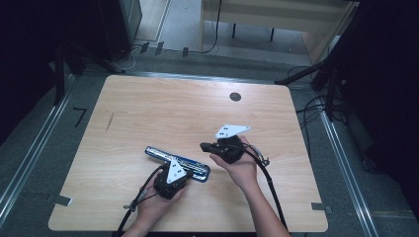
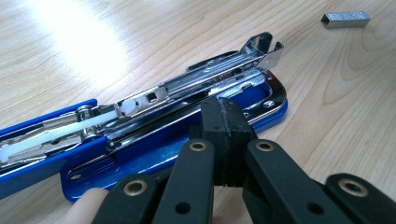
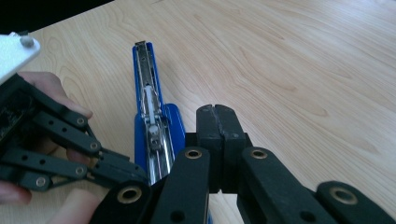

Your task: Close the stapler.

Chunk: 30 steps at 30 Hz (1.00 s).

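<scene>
Jaws of both grippers are seen closed on nothing; the left gripper [image 2: 229,135] is held beside an opened blue stapler [image 2: 140,135], the right gripper [image 3: 217,140] nearby

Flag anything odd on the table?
The blue metal stapler lies swung fully open, its chrome magazine exposed. A loose silver strip of staples lies apart from it on the light wooden table.

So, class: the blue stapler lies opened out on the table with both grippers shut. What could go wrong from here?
1. The left gripper sits shut against the stapler; a push might slide it across the smooth table.
2. The strip of staples lies loose and apart; shut jaws may flick it away rather than pick it up.
3. The right gripper is close to the left one, so they could collide.
</scene>
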Available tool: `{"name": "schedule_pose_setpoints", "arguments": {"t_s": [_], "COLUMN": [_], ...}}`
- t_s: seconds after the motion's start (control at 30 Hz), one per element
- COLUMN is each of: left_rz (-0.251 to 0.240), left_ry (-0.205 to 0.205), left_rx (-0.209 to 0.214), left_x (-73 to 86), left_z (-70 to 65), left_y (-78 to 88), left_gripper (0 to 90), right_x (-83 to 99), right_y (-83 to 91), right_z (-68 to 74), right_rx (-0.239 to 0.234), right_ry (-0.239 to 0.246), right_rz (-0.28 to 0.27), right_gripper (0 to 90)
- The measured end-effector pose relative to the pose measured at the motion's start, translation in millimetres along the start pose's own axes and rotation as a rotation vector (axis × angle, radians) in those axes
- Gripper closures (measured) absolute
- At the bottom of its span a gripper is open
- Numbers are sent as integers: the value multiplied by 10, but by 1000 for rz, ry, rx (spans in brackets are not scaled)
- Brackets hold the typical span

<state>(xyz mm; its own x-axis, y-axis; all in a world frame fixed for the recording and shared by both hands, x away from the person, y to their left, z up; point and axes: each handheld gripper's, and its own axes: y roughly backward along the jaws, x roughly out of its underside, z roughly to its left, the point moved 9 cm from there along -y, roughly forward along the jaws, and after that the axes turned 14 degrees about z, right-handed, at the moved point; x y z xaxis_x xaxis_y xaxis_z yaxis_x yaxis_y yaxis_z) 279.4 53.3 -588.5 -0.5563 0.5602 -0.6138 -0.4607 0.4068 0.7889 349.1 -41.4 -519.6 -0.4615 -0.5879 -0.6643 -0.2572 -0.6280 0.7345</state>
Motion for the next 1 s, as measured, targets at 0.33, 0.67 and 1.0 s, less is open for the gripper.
{"name": "schedule_pose_setpoints", "arguments": {"t_s": [0.33, 0.67, 1.0], "left_rz": [1, 0, 0], "left_ry": [5, 11, 12], "left_rx": [-5, -2, 1], "left_x": [12, 18, 18], "left_z": [12, 18, 20], "left_y": [10, 14, 13], "left_gripper": [900, 900, 900], "right_x": [280, 603, 937], "right_y": [191, 335, 466], "right_z": [-106, -223, -292], "right_rx": [37, 67, 114], "right_ry": [-45, -95, -127], "right_rz": [-17, -23, 6], "right_gripper": [900, 900, 900]}}
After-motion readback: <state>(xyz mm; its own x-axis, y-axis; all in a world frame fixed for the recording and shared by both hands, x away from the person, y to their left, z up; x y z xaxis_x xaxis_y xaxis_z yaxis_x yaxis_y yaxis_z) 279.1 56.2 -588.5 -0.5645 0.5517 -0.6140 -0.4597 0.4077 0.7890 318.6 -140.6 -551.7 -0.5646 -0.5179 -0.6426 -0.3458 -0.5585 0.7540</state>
